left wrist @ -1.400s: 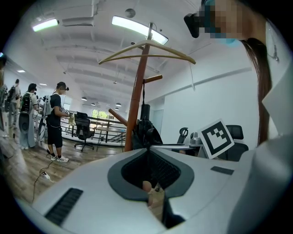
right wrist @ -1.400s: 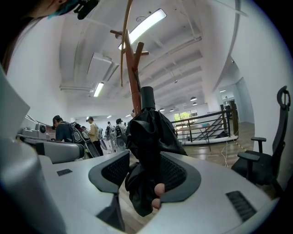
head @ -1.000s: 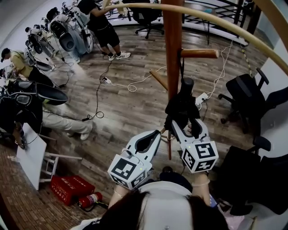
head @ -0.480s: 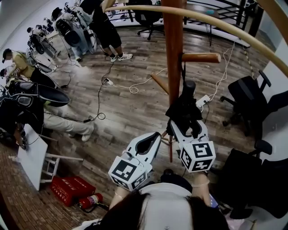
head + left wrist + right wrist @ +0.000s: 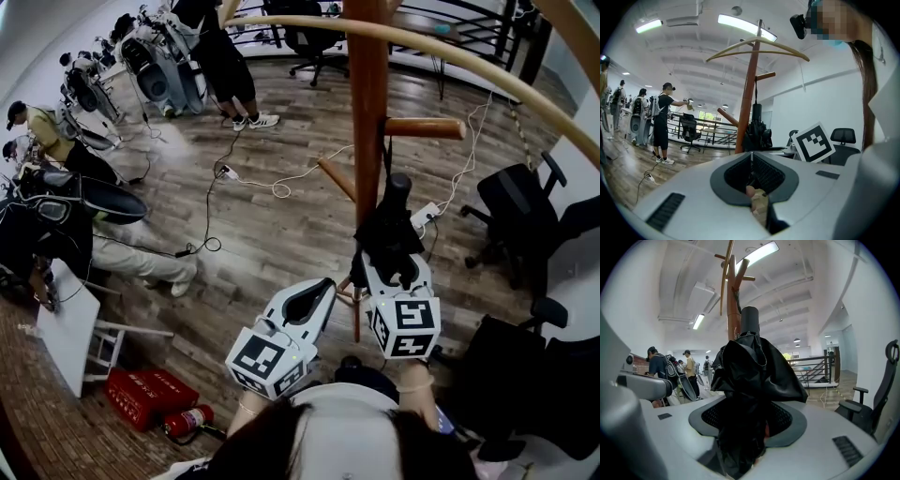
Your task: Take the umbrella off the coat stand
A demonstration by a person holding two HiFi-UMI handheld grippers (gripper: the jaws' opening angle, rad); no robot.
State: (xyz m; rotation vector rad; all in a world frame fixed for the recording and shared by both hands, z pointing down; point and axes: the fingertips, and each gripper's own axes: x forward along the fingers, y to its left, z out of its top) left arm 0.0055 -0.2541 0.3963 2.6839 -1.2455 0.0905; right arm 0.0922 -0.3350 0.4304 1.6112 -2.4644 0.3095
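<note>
Left gripper (image 5: 324, 284), nearest, jaws together and empty. Right gripper (image 5: 392, 268), jaws just closing, clamps the folded umbrella (image 5: 385, 228), which hangs by its strap (image 5: 382, 155) from a peg (image 5: 424, 128) of the stand (image 5: 367, 103). Advisable: keep the grip firm, then lift and slide the strap outward past the peg's tip.

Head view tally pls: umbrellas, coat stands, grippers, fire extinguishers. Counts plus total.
umbrella: 1
coat stand: 1
grippers: 2 (left gripper, right gripper)
fire extinguisher: 1
total: 5
</note>
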